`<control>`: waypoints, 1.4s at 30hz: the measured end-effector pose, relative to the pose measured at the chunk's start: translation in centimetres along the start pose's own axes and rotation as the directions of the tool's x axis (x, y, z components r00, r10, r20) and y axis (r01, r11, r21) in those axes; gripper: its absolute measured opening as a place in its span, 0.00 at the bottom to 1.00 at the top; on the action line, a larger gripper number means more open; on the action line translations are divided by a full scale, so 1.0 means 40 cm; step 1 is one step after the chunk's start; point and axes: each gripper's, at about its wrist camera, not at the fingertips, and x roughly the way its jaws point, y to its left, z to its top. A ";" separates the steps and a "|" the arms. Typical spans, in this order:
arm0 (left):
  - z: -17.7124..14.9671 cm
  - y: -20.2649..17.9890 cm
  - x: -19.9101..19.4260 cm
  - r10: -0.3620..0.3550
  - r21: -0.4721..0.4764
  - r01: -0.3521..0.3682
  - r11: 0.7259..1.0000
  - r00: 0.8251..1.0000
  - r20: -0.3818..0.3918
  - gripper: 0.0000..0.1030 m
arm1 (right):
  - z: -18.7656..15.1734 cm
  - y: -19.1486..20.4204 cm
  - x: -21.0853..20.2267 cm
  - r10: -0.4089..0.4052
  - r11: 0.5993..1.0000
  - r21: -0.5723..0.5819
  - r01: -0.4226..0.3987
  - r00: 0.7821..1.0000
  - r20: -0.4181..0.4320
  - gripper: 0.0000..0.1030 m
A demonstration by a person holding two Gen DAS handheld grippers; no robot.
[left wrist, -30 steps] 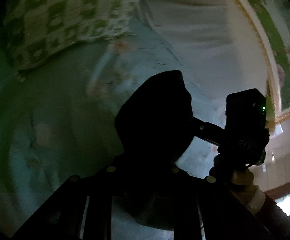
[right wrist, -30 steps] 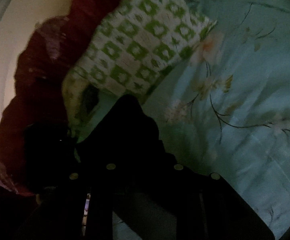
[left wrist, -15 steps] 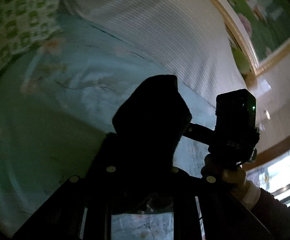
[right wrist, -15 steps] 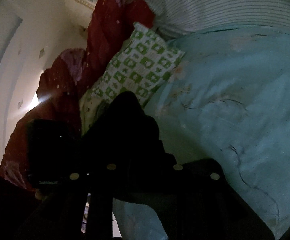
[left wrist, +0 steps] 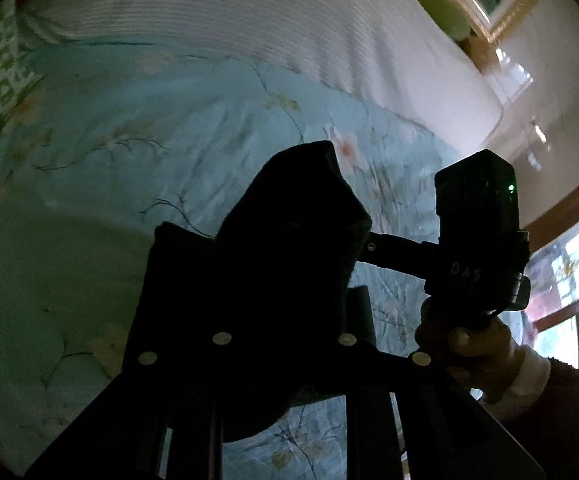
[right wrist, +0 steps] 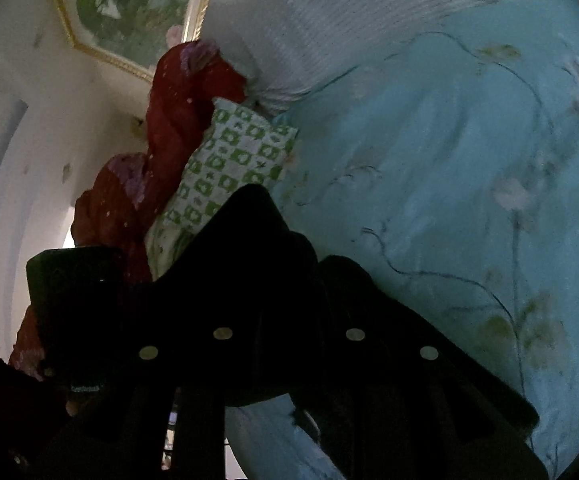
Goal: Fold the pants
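Both clamped on black cloth pants (left wrist: 289, 248): left gripper (left wrist: 285, 280), right gripper (right wrist: 285, 300), lifted above light-blue floral bedsheet (left wrist: 89, 200).

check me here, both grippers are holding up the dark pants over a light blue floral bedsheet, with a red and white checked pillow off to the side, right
Not quite: the pillow is green and white checked, not red, as the right wrist view shows. The rest holds: the left gripper and the right gripper hold the dark pants up over the light blue floral bedsheet.
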 end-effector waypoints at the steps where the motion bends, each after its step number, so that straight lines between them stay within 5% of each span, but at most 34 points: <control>1: -0.003 -0.009 0.011 0.004 0.011 -0.004 1.000 1.000 -0.006 0.17 | -0.007 -0.010 -0.008 -0.002 1.000 0.008 0.002 1.000 0.009 0.22; 9: -0.042 -0.080 0.084 0.063 0.128 -0.059 0.990 0.998 -0.025 0.17 | -0.052 -0.058 -0.049 -0.057 0.998 0.041 0.055 0.998 0.039 0.22; 14: -0.058 -0.109 0.117 0.098 0.183 -0.093 0.979 0.995 -0.023 0.21 | -0.074 -0.087 -0.066 -0.125 0.990 0.070 0.121 0.991 0.049 0.32; 19: -0.096 -0.161 0.137 0.111 0.285 -0.100 0.953 0.994 -0.023 0.40 | -0.101 -0.104 -0.097 -0.198 0.976 0.107 0.191 0.979 0.058 0.36; 24: -0.139 -0.208 0.168 0.102 0.379 -0.080 0.922 0.994 -0.039 0.60 | -0.132 -0.128 -0.147 -0.272 0.953 0.161 0.257 0.958 0.086 0.40; 28: -0.159 -0.231 0.199 0.077 0.415 -0.037 0.909 0.994 -0.080 0.71 | -0.157 -0.146 -0.183 -0.362 0.914 0.235 0.332 0.927 0.101 0.57; 35: -0.178 -0.249 0.193 0.054 0.458 0.013 0.889 0.990 -0.132 0.73 | -0.203 -0.160 -0.250 -0.441 0.853 0.370 0.367 0.887 0.136 0.64; 42: -0.150 -0.182 0.099 -0.023 0.413 0.075 0.908 0.991 -0.130 0.75 | -0.230 -0.135 -0.299 -0.474 0.833 0.406 0.376 0.863 0.172 0.66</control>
